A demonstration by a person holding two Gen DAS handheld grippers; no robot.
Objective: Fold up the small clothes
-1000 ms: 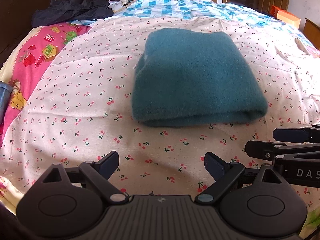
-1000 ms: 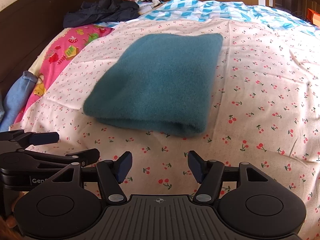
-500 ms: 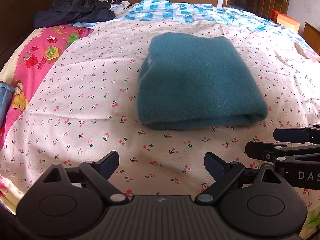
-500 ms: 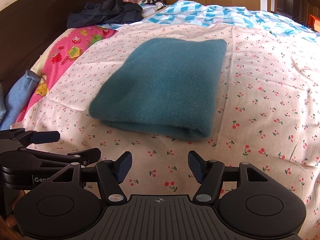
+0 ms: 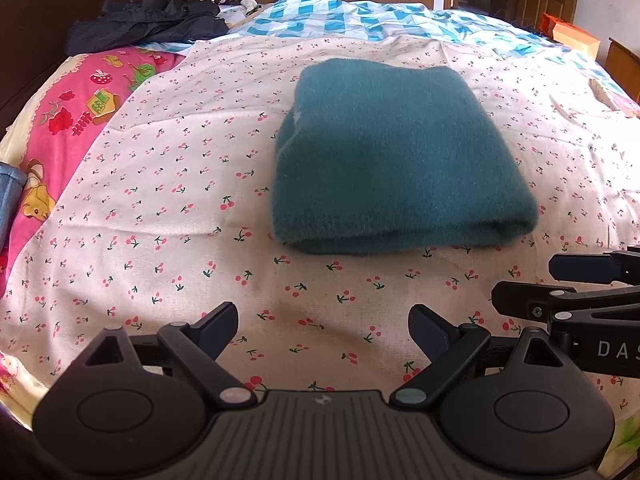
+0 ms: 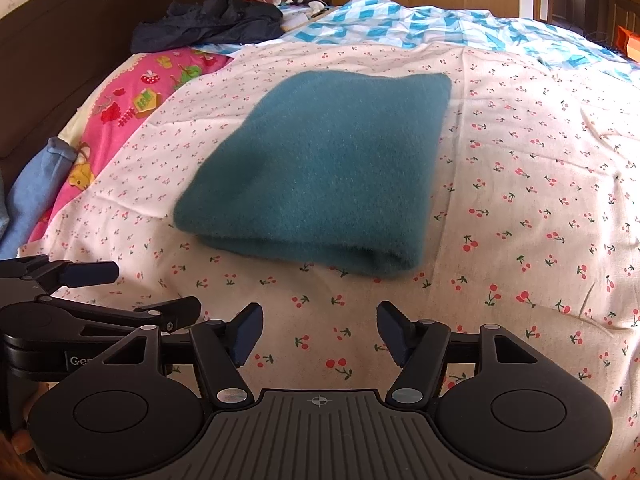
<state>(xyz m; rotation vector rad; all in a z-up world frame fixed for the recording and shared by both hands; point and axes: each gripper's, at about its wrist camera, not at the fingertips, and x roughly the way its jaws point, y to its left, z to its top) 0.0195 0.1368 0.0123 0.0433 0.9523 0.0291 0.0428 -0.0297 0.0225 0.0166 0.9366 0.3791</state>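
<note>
A teal fleece garment (image 5: 400, 160) lies folded into a thick rectangle on the cherry-print sheet (image 5: 180, 208), its rounded fold facing me. My left gripper (image 5: 324, 322) hovers open just short of that near edge, with only sheet between its fingers. In the right wrist view the same garment (image 6: 320, 168) lies ahead of my right gripper (image 6: 320, 320), which is also open and holds nothing. The two grippers sit side by side. The right one (image 5: 526, 279) shows at the left view's right edge, and the left one (image 6: 156, 288) at the right view's left edge.
A dark jacket (image 5: 148, 20) is heaped by the headboard (image 6: 60, 52). A pink cartoon cover (image 5: 80, 112) and a light blue garment (image 6: 36, 196) lie at the left. A blue-and-white checked quilt (image 5: 360, 16) covers the far end, and an orange box (image 5: 572, 36) stands beyond.
</note>
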